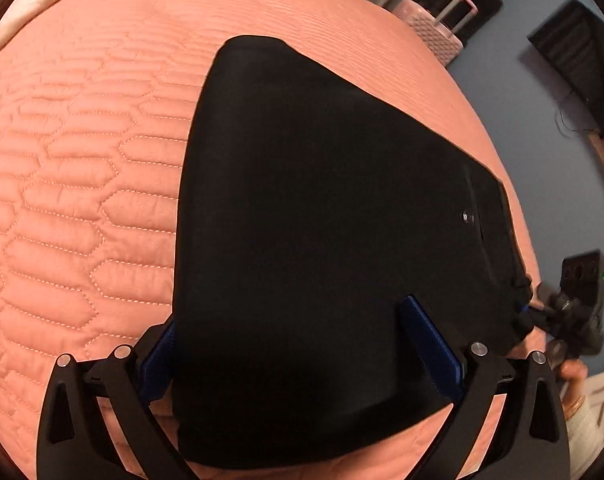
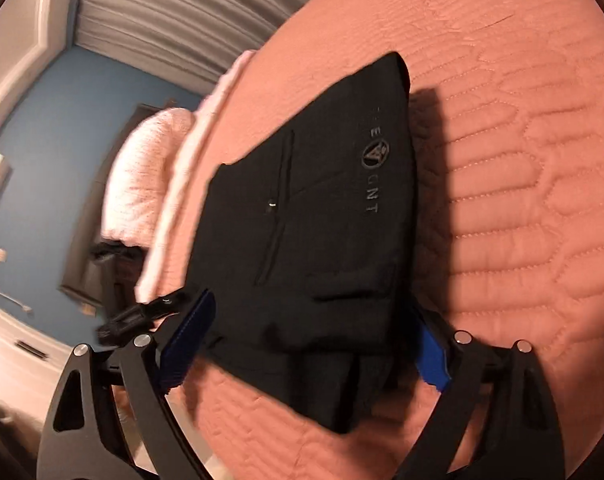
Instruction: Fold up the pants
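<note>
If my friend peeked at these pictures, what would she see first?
First the big black pants, folded into a thick bundle in the middle of the pink quilted bedspread. Next the grey round logo and letters printed on them, seen from the right gripper's camera. Then the blue-padded fingers spread wide on either side of the bundle.

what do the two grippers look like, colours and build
Both match: the left gripper and right gripper have black cut-out linkage arms with round silver pivot pins, and ribbed blue pads on the fingers. No cables or markings show.
</note>
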`<state>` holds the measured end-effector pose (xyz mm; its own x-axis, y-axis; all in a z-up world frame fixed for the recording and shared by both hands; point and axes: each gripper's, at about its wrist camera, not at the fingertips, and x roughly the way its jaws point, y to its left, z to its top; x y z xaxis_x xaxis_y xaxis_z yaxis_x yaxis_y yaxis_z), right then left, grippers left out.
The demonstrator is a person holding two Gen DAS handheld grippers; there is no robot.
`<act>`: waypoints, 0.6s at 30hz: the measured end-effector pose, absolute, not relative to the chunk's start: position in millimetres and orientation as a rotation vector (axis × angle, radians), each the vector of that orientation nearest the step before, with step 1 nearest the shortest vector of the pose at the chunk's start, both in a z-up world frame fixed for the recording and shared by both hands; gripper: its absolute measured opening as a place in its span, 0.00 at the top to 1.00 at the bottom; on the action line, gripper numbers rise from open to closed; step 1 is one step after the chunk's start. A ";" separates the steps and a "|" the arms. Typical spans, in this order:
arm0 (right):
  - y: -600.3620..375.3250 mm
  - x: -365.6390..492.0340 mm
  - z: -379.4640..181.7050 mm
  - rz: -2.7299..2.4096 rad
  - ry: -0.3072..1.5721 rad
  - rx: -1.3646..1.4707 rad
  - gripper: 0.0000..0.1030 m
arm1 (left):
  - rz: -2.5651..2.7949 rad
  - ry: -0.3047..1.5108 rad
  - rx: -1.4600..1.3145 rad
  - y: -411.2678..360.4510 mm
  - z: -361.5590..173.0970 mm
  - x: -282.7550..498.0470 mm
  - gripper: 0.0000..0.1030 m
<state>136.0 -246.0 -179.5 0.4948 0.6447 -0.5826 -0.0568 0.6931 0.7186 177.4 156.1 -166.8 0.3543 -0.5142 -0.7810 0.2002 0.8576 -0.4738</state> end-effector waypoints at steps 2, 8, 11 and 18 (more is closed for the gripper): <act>-247.9 137.5 -180.5 0.480 0.953 0.745 0.15 | -0.496 1.113 -0.471 174.3 -171.4 187.6 0.05; -238.4 142.0 -178.6 0.454 0.976 0.670 0.65 | -0.641 1.122 -0.558 156.3 -175.8 194.1 0.06; -245.3 140.4 -177.2 0.421 0.978 0.661 0.70 | -0.605 1.136 -0.408 128.9 -171.2 196.2 0.09; -231.5 137.8 -133.5 0.362 0.903 0.468 0.77 | -0.623 1.066 -0.514 159.9 -165.4 201.4 0.83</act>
<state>137.8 -231.5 -133.5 0.5710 0.4872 -0.6607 -0.1042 0.8413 0.5304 201.4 159.9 -165.4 0.3450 -0.6887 -0.6377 0.2181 0.7196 -0.6592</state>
